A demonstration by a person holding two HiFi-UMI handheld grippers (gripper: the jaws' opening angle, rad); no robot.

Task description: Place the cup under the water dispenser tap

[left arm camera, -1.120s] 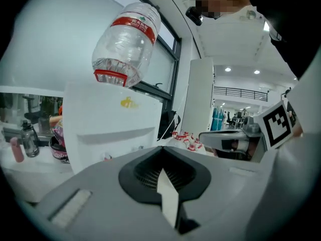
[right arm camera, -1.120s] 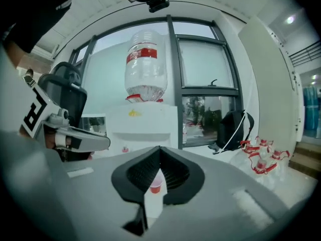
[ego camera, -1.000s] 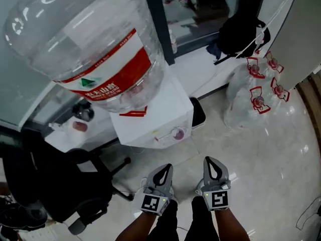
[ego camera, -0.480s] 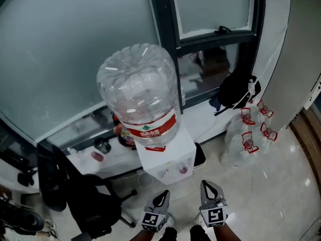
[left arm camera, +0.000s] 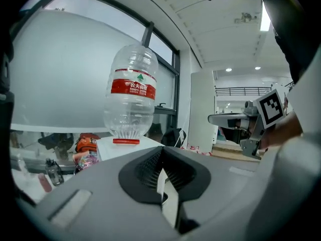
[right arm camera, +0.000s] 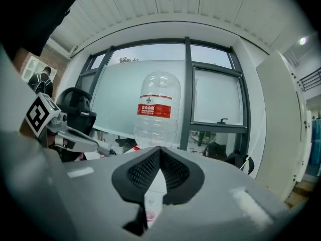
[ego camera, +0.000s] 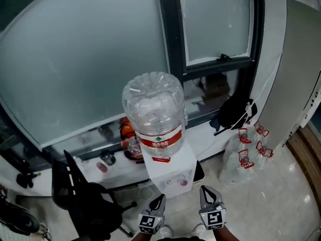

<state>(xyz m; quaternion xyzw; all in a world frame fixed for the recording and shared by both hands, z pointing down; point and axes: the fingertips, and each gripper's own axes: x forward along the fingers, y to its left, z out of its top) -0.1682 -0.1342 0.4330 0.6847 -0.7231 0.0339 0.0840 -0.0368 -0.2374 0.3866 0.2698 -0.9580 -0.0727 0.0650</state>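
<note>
The white water dispenser (ego camera: 170,172) stands against the window sill with a big clear bottle (ego camera: 154,117) upside down on it. The bottle has a red label. A pink round part (ego camera: 183,183) shows on the dispenser's front face. My left gripper (ego camera: 159,199) and right gripper (ego camera: 205,189) are side by side at the bottom edge of the head view, just in front of the dispenser and pointing at it. Both are shut with nothing between the jaws. The bottle (left arm camera: 131,98) (right arm camera: 156,110) rises beyond both sets of jaws. I see no cup in either gripper.
A black office chair (ego camera: 83,197) stands left of the dispenser. Several empty bottles (ego camera: 246,157) with red handles sit on the floor at the right, below a black bag (ego camera: 234,113) on the sill. Small items, one pink-tipped (ego camera: 102,167), lie on the sill (ego camera: 65,177) at the left.
The head view has risen and drawn back, so the dispenser and bottle look much smaller and the whole window shows. Both grippers stay shut, side by side, lower in the picture.
</note>
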